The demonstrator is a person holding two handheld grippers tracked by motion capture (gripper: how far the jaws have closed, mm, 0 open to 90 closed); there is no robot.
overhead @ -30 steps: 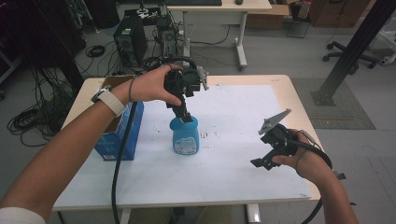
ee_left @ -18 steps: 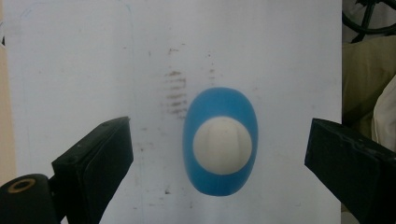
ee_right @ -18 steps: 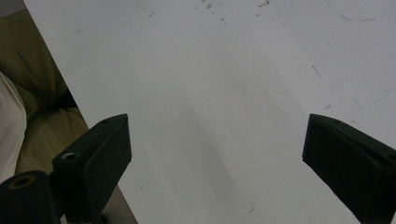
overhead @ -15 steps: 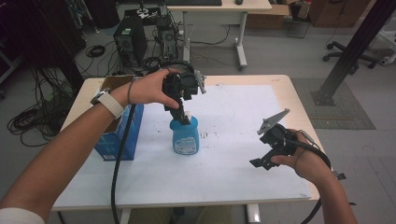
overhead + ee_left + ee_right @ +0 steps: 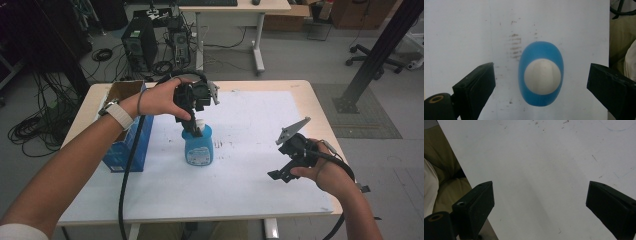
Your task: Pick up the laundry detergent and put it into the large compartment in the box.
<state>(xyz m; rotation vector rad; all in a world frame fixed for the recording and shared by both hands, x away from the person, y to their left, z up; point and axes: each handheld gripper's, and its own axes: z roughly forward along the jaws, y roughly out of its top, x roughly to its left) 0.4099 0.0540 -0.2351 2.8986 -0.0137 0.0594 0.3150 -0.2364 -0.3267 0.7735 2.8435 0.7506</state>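
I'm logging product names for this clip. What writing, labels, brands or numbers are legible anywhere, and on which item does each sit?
Nothing is legible.
Blue bottle: a pale label on its front, print too blurred to read.
Blue box at the table's left edge: faint markings low on its side, too small to read.
White sheet on the table: only smudges, no writing.
Left hand-held gripper, jaws open above the bottle: no markings.

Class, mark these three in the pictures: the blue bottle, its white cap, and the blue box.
blue bottle (image 5: 198, 148), high view, on its labelled front.
white cap (image 5: 542, 76), left gripper view, on the cap's top.
blue box (image 5: 121, 152), high view, on its blue side wall.
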